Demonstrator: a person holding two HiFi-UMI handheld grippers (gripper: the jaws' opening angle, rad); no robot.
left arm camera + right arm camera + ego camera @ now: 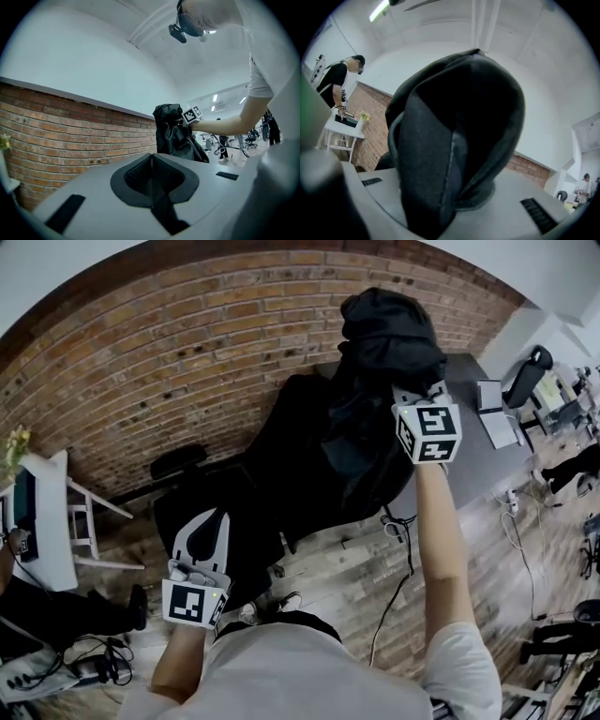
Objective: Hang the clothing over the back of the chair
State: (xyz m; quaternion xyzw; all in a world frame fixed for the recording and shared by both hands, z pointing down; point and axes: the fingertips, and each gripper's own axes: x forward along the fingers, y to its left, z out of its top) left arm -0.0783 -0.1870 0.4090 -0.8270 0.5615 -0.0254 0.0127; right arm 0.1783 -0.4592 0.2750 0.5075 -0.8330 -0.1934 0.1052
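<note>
One garment, two grippers — the right gripper (413, 396) is clamped on the black clothing (384, 343) at the head view's upper right, its length trailing down-left toward the chair (185, 486), beside the left gripper (202, 536), whose jaws are pressed together, empty.

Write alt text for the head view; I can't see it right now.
The right gripper, arm stretched forward, grips bunched black clothing in its fingers near a black chair, against a brick wall. The left gripper sits lower left, fingers together, holding nothing.
</note>
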